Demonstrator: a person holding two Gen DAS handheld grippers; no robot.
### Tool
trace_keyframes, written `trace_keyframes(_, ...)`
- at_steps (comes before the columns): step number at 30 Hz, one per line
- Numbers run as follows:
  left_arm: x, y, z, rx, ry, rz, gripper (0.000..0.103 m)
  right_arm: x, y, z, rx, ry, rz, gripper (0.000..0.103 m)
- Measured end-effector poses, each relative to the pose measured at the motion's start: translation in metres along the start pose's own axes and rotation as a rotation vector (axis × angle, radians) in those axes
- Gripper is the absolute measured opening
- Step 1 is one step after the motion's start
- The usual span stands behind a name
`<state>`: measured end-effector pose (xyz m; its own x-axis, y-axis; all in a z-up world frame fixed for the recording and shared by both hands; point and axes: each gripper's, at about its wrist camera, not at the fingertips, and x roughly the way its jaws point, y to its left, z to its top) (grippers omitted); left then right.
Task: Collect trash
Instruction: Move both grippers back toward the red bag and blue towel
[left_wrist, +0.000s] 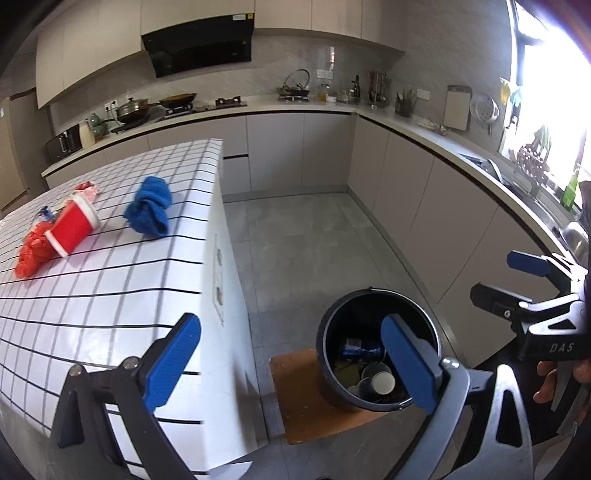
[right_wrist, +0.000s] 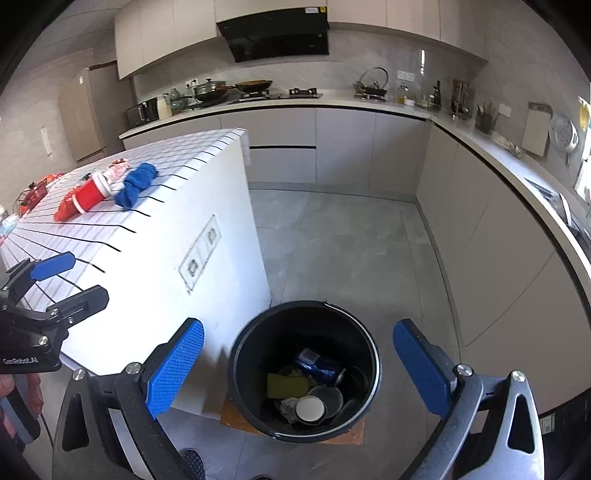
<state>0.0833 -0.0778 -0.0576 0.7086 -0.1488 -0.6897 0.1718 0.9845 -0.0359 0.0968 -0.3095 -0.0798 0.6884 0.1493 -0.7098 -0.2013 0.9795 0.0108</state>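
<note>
Landmark: black bin on the floor, sitting on a brown board, just beside the end wall of the white gridded surface.

Left hand-held gripper: blue pads spread wide, nothing between them. One finger sits over the near edge of the surface, the other over the bin's rim. In the right wrist view it shows at the left edge, over the surface, apart from the bin.

Right hand-held gripper: pads spread wide, empty, above the bin with the bin opening framed between the two fingers. In the left wrist view it appears at the right edge, beyond the bin.

Bin contents: blue can lying on its side, yellow-green sponge-like piece, white paper cup seen mouth-on, dark bowl-like item beside it. Further contents too dark to tell.

Still on the surface, well apart from the bin: red cup with white rim lying on its side, touching a crumpled red-orange bag; blue cloth bunched just beside the cup, on the side nearer the bin; a pink-red wrapper beyond the cup. More red items at the surface's far end, too small to identify.
</note>
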Motion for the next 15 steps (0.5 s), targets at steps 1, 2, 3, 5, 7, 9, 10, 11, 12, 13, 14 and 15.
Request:
trace_keyframes(1, -0.003, 0.004, 0.0, -0.003, -0.004, 0.004, 0.099, -0.002, 0.005, 0.002, -0.007, -0.005, 0.005, 0.103)
trace_keyframes(2, -0.006, 0.009, 0.001, -0.008, -0.01, 0.011, 0.099, -0.003, 0.009, 0.004, -0.012, -0.011, 0.008, 0.103)
trace_keyframes(3, -0.009, 0.012, 0.001, -0.011, -0.016, 0.015, 0.099, -0.005, 0.013, 0.006, -0.017, -0.018, 0.011, 0.103)
trace_keyframes(5, -0.015, 0.02, 0.002, -0.02, -0.029, 0.028, 0.099, -0.008, 0.022, 0.012, -0.026, -0.027, 0.028, 0.103)
trace_keyframes(7, -0.021, 0.031, 0.002, -0.034, -0.04, 0.043, 0.099, -0.01, 0.03, 0.018, -0.041, -0.041, 0.039, 0.103)
trace_keyframes(9, -0.026, 0.039, 0.003, -0.047, -0.05, 0.058, 0.099, -0.012, 0.042, 0.024, -0.057, -0.053, 0.058, 0.103)
trace_keyframes(10, -0.029, 0.044, 0.003, -0.052, -0.054, 0.07, 0.099, -0.014, 0.047, 0.027, -0.065, -0.06, 0.067, 0.103)
trace_keyframes(11, -0.033, 0.05, 0.003, -0.061, -0.058, 0.087, 0.099, -0.015, 0.054, 0.03, -0.075, -0.07, 0.081, 0.103)
trace_keyframes(12, -0.037, 0.055, 0.002, -0.068, -0.062, 0.097, 0.099, -0.016, 0.059, 0.033, -0.082, -0.076, 0.089, 0.103)
trace_keyframes(13, -0.042, 0.06, 0.002, -0.076, -0.07, 0.113, 0.099, -0.017, 0.065, 0.037, -0.089, -0.081, 0.101, 0.103)
trace_keyframes(14, -0.046, 0.065, 0.001, -0.082, -0.074, 0.126, 0.099, -0.017, 0.071, 0.04, -0.096, -0.089, 0.121, 0.103)
trace_keyframes(15, -0.051, 0.071, 0.001, -0.089, -0.079, 0.14, 0.099, -0.017, 0.078, 0.043, -0.102, -0.098, 0.141, 0.103)
